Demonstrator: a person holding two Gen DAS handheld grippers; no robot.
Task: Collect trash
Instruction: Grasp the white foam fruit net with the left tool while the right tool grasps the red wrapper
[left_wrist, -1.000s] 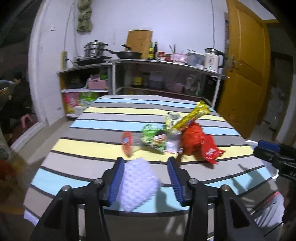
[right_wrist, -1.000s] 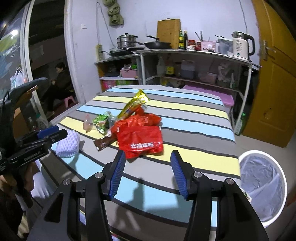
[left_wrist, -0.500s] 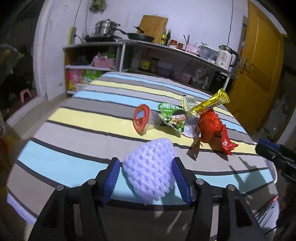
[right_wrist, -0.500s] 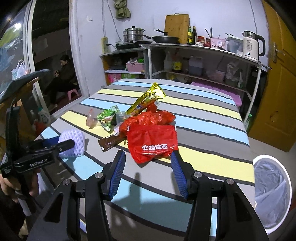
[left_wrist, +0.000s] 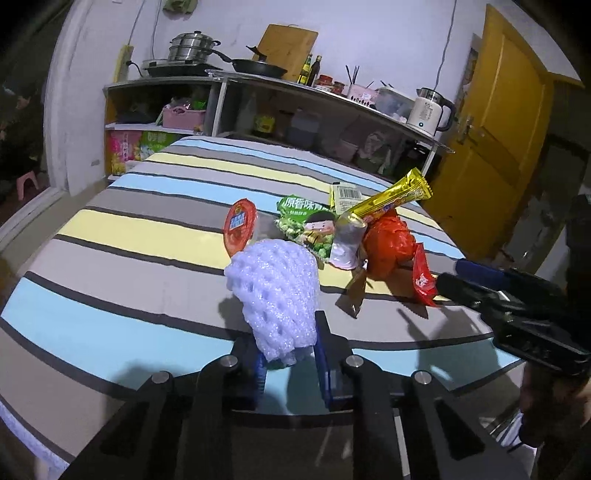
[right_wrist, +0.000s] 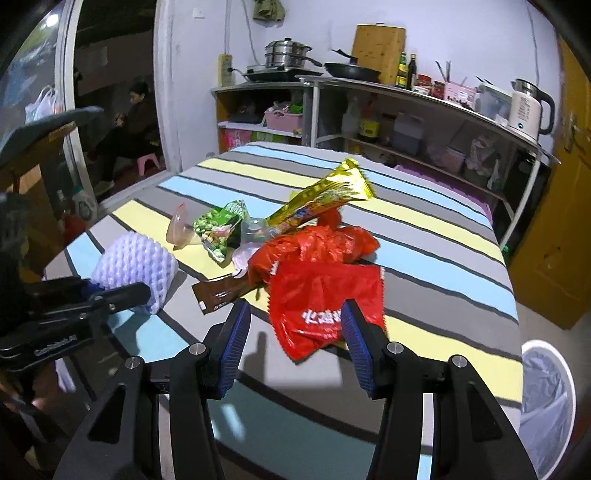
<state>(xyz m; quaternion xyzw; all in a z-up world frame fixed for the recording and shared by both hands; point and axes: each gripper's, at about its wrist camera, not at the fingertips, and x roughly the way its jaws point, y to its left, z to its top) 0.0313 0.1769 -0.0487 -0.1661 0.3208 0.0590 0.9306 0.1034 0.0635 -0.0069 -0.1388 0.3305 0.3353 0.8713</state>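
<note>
With the left gripper (left_wrist: 290, 352) just closed on the foam fruit net (left_wrist: 275, 295) at the worktop (left_wrist: 110, 229) edge, lift gently, while the right gripper (right_wrist: 291, 343), jaws open, straddles the red wrapper (right_wrist: 325, 302)

Home kitchen: pots (left_wrist: 190, 46), kettle (right_wrist: 529, 107), shelves (right_wrist: 424, 122)

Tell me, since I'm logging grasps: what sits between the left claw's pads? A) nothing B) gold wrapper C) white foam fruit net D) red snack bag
C: the left claw has just been closing and pinches the white foam fruit net at its near end.
</note>
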